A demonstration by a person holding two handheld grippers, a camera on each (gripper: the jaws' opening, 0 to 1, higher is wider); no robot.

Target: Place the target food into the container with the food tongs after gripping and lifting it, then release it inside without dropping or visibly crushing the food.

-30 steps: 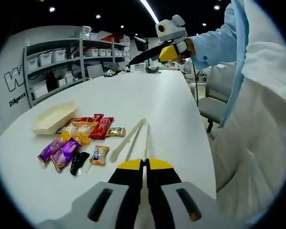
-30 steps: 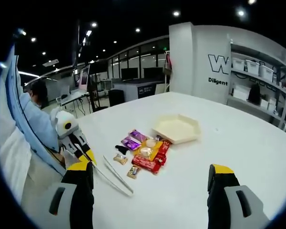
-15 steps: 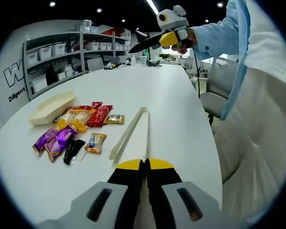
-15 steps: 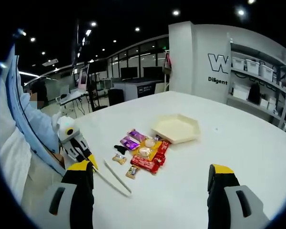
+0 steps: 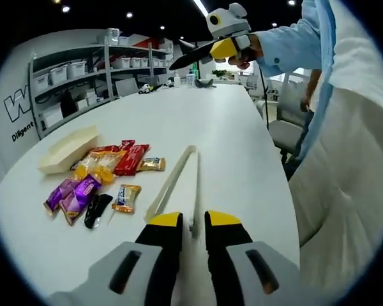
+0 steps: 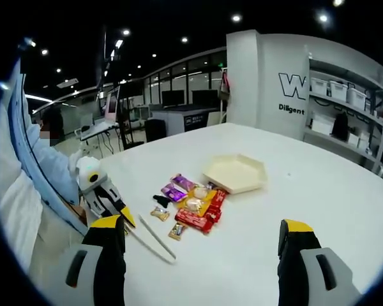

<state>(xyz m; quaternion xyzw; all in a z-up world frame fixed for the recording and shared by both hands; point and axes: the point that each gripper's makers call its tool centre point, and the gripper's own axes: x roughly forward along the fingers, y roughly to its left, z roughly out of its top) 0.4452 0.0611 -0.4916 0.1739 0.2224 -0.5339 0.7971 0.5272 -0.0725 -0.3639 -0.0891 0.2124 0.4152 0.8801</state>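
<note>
Cream plastic tongs (image 5: pixel 174 185) lie flat on the white table (image 5: pixel 230 146), their near end just ahead of my left gripper (image 5: pixel 193 220), whose jaws stand a little apart and hold nothing. Left of the tongs lies a heap of wrapped snacks: a red packet (image 5: pixel 129 159), a yellow bag (image 5: pixel 99 164), purple packets (image 5: pixel 73 194), a black one (image 5: pixel 96 209) and a small orange sweet (image 5: pixel 126 197). Beyond them sits the shallow cream container (image 5: pixel 66 149), with nothing in it. My right gripper (image 6: pixel 201 233) hangs wide open high above the table, far from the snacks (image 6: pixel 195 205) and container (image 6: pixel 235 172).
The person's white garment and blue sleeve (image 5: pixel 287 51) fill the right side of the left gripper view. Shelves with bins (image 5: pixel 76 76) stand beyond the table's far left edge. A chair (image 5: pixel 282 137) is at the table's right edge. Bare tabletop stretches behind the snacks.
My left gripper's jaws have parted from shut to slightly open, and it has edged closer to the tongs' near end. The right gripper has stayed open and still.
</note>
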